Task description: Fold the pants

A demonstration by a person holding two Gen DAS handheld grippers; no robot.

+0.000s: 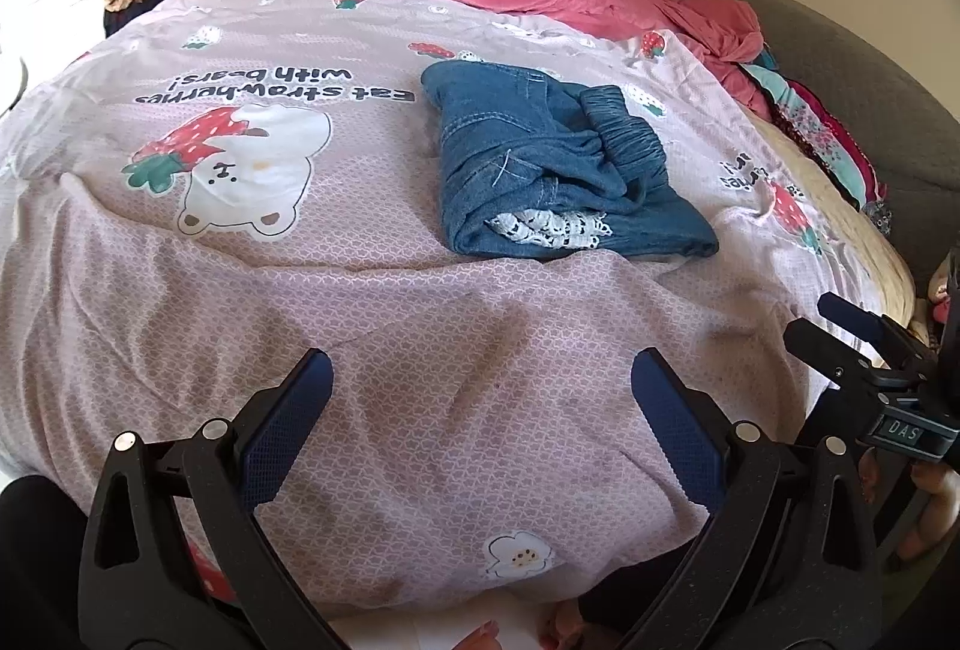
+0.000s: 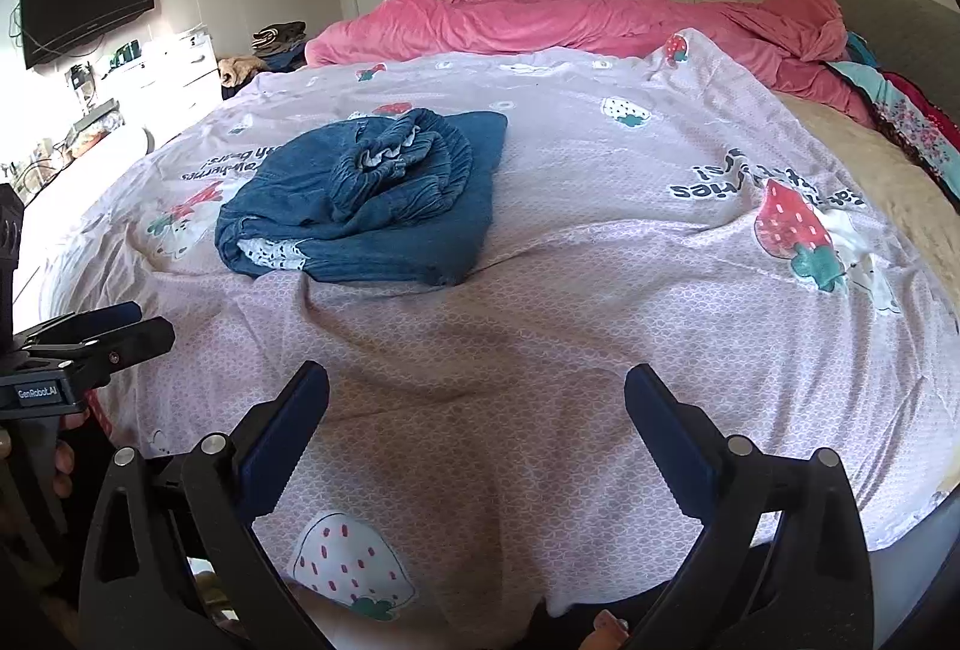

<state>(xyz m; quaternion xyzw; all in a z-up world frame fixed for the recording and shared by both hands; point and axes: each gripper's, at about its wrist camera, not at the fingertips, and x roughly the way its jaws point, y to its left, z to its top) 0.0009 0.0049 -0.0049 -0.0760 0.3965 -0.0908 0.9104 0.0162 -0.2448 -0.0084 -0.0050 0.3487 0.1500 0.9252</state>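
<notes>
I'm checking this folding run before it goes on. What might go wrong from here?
1. The denim pants lie in a loose, uneven bundle with the elastic waistband bunched on top, so a pinch may catch one layer only and pull the bundle apart.
2. The bedsheet is wrinkled beside the pants, so a low grasp may take sheet along.
3. The left gripper and the right gripper are both open and hold nothing.

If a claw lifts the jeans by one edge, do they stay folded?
Probably not. The jeans are soft denim in loose layers, so they would likely droop and unfold. The bunched waistband lies loosely on top and could slide off. Pushed, they may drag and wrinkle the bedsheet.
</notes>
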